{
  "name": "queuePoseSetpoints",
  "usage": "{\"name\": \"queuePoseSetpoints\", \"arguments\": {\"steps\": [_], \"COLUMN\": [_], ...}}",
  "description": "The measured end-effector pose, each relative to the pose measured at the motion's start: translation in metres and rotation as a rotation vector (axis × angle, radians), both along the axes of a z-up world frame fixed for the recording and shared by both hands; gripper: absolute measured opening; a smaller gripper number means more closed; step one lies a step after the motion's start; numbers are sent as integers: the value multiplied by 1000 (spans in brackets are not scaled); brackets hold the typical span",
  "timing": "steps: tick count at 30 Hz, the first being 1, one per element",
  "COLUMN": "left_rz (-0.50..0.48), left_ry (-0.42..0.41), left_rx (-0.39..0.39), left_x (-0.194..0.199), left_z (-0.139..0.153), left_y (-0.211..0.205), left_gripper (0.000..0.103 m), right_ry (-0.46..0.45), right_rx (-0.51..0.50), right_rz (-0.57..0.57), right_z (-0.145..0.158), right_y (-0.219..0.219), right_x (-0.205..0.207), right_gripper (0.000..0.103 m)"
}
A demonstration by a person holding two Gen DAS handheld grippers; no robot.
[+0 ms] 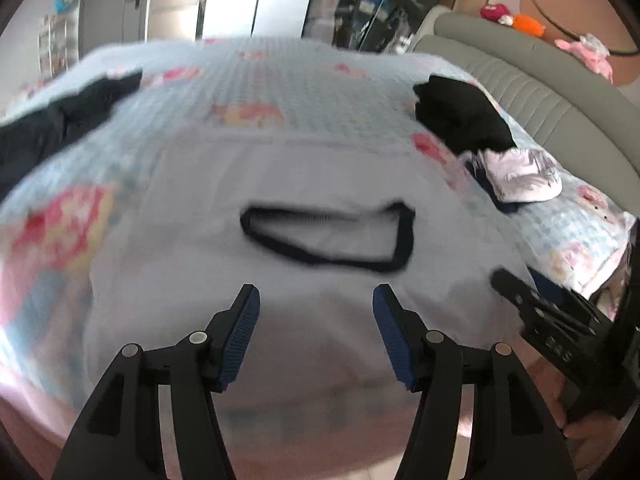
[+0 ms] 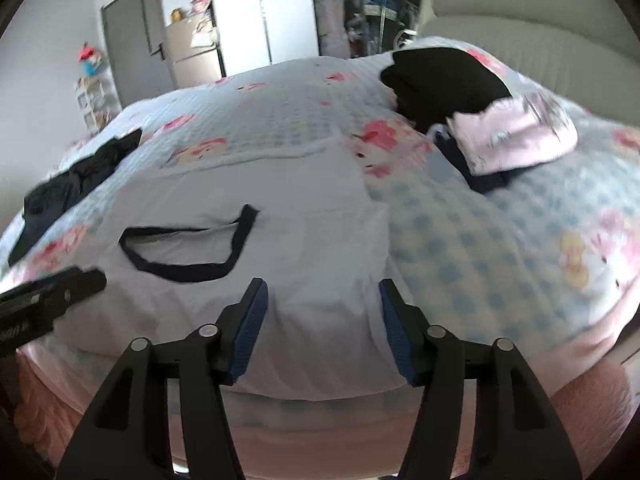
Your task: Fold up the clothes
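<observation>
Left wrist: smooth white shirt (image 1: 304, 184), dark ribbed collar; both ridged-pad grippers (image 1: 316, 300) (image 2: 323, 292) gape empty.

One pale white T-shirt with a dark navy neckband (image 1: 280, 184) lies spread on the near part of the one bed with a blue-checked, pink-cartoon quilt (image 1: 256, 80). One dark crumpled garment (image 1: 60, 120) sits at the far left. At the far right is one pile of three pieces: one black folded garment (image 2: 444, 80), one pink-and-white folded garment (image 2: 516, 136) and one navy piece (image 2: 480, 178) under it. Two black grippers with blue pads show: the left gripper (image 1: 316, 300) and the right gripper (image 2: 323, 296).
</observation>
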State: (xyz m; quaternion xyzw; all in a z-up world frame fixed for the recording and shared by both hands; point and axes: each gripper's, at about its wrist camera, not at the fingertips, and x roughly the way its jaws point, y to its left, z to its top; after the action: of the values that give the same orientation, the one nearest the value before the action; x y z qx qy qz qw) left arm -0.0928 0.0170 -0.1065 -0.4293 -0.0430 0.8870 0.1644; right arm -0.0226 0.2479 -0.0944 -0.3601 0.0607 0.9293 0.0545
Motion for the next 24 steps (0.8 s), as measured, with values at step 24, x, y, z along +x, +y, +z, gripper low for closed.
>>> {"name": "queuePoseSetpoints", "arguments": {"steps": [24], "left_rz": [17], "left_ry": [81], "left_rx": [136], "left_x": [16], "left_z": [18], "left_y": [-50], "left_gripper": [61], "right_ry": [2], "right_rx": [33], "right_rz": [-65], "right_z": [-10], "right_y": [30], "right_x": [11], "right_gripper": [66]}}
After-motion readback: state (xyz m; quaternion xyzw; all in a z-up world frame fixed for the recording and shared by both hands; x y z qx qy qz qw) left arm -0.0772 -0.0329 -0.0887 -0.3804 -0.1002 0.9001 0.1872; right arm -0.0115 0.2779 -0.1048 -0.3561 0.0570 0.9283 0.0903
